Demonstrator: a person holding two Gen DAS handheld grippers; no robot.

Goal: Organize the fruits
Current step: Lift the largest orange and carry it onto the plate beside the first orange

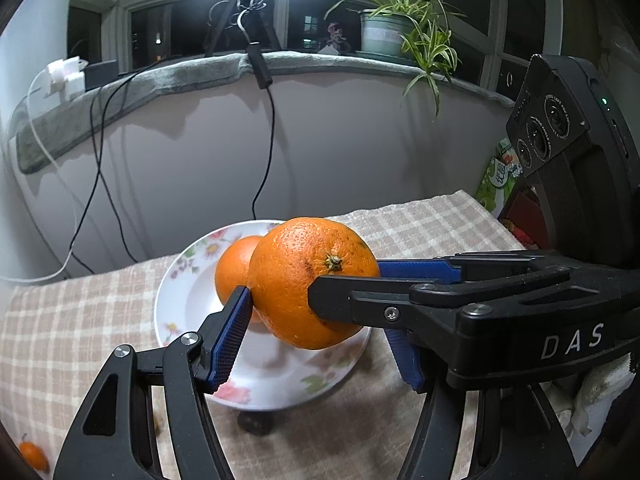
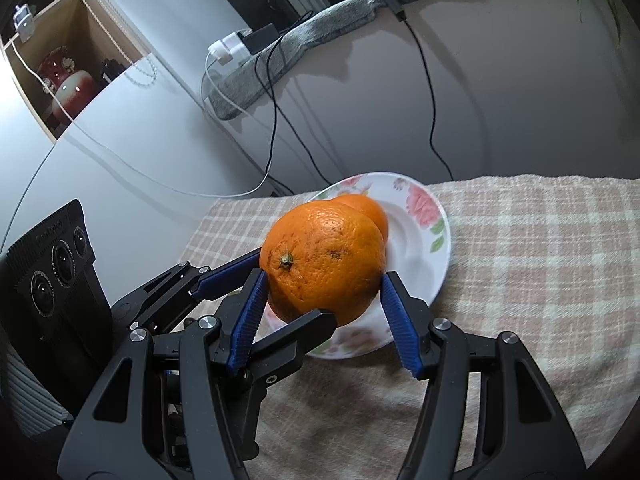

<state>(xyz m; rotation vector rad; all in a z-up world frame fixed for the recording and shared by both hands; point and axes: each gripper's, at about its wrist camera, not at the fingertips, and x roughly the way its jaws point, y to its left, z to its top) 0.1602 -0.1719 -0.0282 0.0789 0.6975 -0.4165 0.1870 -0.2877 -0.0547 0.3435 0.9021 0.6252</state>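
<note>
A large orange (image 1: 296, 280) (image 2: 332, 256) hangs just above a white flowered plate (image 1: 280, 380) (image 2: 416, 232), and both grippers grip it crosswise. My left gripper (image 1: 316, 312) (image 2: 294, 286) is shut on it; its left pad presses the peel, while its right pad is partly hidden behind the other gripper. From the right, my right gripper (image 1: 340, 284) (image 2: 324, 278) is shut on the same orange, one finger in front of it and one behind. A second orange (image 1: 234, 268) (image 2: 368, 208) lies on the plate behind the held one.
The plate rests on a checked beige cloth (image 1: 420, 220) (image 2: 540, 260). A small orange (image 1: 34, 456) lies at the near left. Cables (image 1: 272, 140) hang down the wall behind. A potted plant (image 1: 400, 28) stands on the sill, and a green box (image 1: 496, 180) at the right.
</note>
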